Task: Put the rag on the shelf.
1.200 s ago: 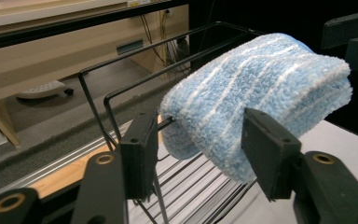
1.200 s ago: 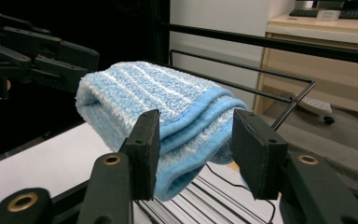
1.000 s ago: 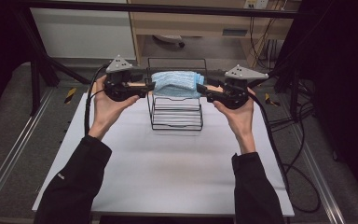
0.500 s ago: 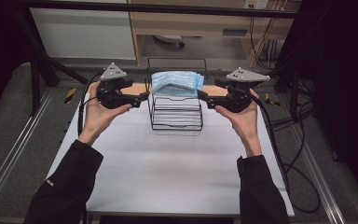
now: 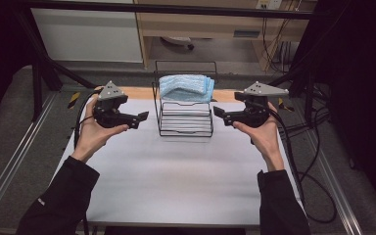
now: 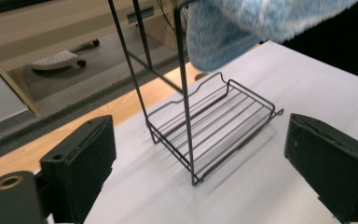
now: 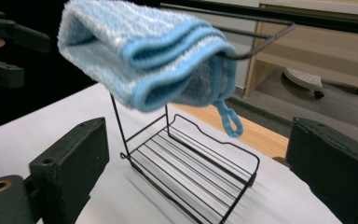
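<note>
A folded light-blue towel (image 5: 186,87) lies on the top shelf of a black wire rack (image 5: 185,122) at the table's far middle. The rack's bottom shelf (image 6: 214,123) is bare. My left gripper (image 5: 144,117) is held to the left of the rack, jaws open and pointing at it, with nothing between them. On the rack's right side my right gripper (image 5: 217,111) mirrors it, open and apart from the rack. In the right gripper view the towel (image 7: 144,56) hangs over the shelf edge, a blue loop (image 7: 228,122) dangling, and the left gripper (image 7: 9,46) shows far off.
The white table (image 5: 176,181) spreads toward the person, whose dark-sleeved forearms come in from below. Cables (image 5: 303,161) trail off the right side. A wooden strip (image 5: 137,93) edges the table's far side, with a cabinet (image 5: 200,24) and a metal frame beyond.
Both grippers have drawn away sideways from the rack and the towel, left one leftward and right one rightward, and a little toward the person. The towel stays on the rack's top shelf.
</note>
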A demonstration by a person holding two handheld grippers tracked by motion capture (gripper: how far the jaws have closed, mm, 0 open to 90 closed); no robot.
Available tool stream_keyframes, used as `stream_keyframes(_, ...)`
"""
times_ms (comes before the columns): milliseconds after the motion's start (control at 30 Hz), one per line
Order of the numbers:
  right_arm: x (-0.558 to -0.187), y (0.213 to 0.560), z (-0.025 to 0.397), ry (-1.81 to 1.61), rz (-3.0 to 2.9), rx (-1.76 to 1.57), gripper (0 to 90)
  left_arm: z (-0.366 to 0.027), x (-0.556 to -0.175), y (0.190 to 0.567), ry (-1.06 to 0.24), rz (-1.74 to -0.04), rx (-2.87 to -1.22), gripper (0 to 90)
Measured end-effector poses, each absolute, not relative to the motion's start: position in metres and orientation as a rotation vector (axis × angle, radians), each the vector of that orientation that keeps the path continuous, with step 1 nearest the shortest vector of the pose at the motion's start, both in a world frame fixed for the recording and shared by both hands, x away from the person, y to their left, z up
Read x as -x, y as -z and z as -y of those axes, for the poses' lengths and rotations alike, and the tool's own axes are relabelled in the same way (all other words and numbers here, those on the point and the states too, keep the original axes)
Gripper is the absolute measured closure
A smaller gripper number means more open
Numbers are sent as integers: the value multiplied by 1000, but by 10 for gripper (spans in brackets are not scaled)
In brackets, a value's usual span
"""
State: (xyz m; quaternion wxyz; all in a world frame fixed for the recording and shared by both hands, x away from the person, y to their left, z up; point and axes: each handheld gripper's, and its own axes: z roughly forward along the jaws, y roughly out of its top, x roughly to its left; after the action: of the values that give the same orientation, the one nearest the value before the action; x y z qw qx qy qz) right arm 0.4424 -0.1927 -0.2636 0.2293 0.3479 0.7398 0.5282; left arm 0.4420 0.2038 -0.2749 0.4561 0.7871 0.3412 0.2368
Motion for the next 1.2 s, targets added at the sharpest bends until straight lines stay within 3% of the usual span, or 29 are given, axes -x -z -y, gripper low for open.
stream_keyframes(567, -426, 309, 219, -1426, -2093, -1047, 7, -230, -412, 338, -503, -874, -1997, 60)
stream_keyframes(1200, -395, 386, 237, -1403, -2206, -1096, 6, -269, -388, 404, -444, -947, -1971, 89)
